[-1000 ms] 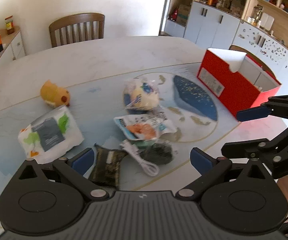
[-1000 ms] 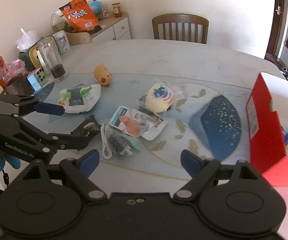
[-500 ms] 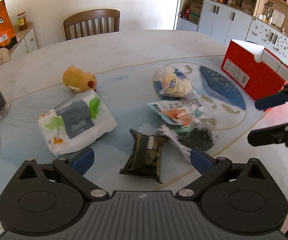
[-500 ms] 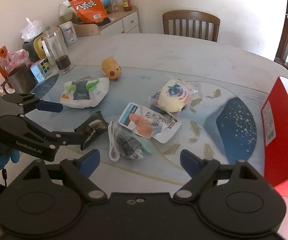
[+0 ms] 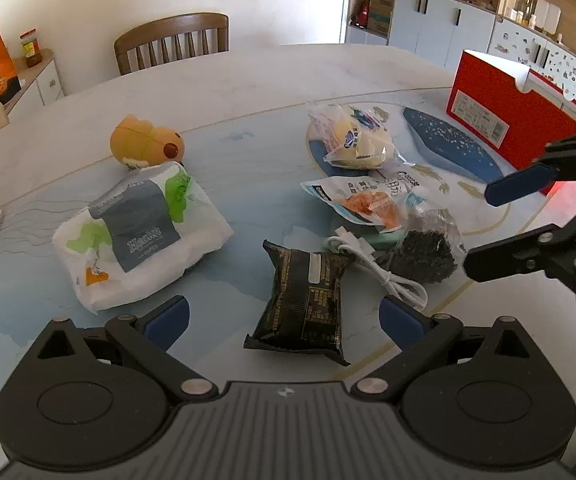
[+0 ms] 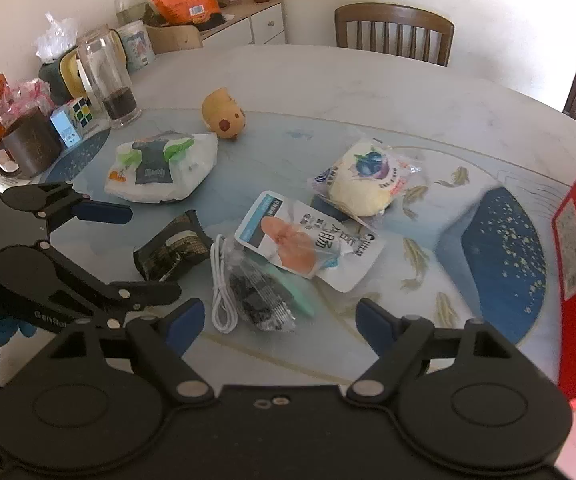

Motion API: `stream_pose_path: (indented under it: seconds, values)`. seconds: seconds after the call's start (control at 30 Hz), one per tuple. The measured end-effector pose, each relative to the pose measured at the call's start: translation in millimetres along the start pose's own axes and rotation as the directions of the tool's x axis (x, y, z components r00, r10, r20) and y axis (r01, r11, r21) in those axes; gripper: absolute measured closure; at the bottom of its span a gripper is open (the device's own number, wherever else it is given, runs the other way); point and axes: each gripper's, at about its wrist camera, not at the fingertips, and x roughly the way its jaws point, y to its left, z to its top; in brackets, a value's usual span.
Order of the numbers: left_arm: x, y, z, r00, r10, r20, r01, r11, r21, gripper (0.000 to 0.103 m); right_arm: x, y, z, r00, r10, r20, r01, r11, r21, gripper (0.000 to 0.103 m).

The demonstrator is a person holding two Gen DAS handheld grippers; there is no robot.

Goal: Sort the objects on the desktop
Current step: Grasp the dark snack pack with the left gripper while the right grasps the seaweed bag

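Both grippers open, empty, above the near table edge; clutter unsorted.

Marble table [image 5: 248, 76], then red shoebox [image 5: 504, 108] at the right edge, well apart from the pile. White tissue pack [image 5: 136, 232] left of centre, orange plush toy [image 5: 144, 142] touching its far end. Bagged bun [image 5: 352, 136] and blue-white snack pouch [image 5: 364, 200] mid-table, pouch overlapping a mint-green item. Black foil packet [image 5: 304, 296] lies between the left gripper [image 5: 284, 316] fingers' line, not touched. White USB cable [image 6: 220, 280] beside a clear bag of dark stuff [image 6: 260, 296]. Right gripper [image 6: 280, 320] jaws spread wide over that bag, no contact.
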Motion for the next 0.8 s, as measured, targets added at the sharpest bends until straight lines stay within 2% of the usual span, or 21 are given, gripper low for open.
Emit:
stream_pose_path:
  seconds: [0.13,0.5,0.8]
  values:
    - [3.9,-0.8,-2.3,1.0,-0.005,-0.001,0.005,1.0,0.008,0.007,8.0,3.3,3.4,1.0,0.007,-0.011,-0.007,1.0,-0.007,0.029]
    - [7.1,1.4,-2.1,1.0,-0.005,0.002,0.005,1.0,0.012,0.041,19.1,7.1,5.7,0.999,-0.001,-0.038,0.0,1.0,-0.019,0.045]
    - [7.8,-2.5,-2.2,1.0,-0.016,0.001,0.016,0.999,0.029,0.055,22.4,9.8,6.0,0.999,-0.005,-0.047,0.004,1.0,-0.02,0.056]
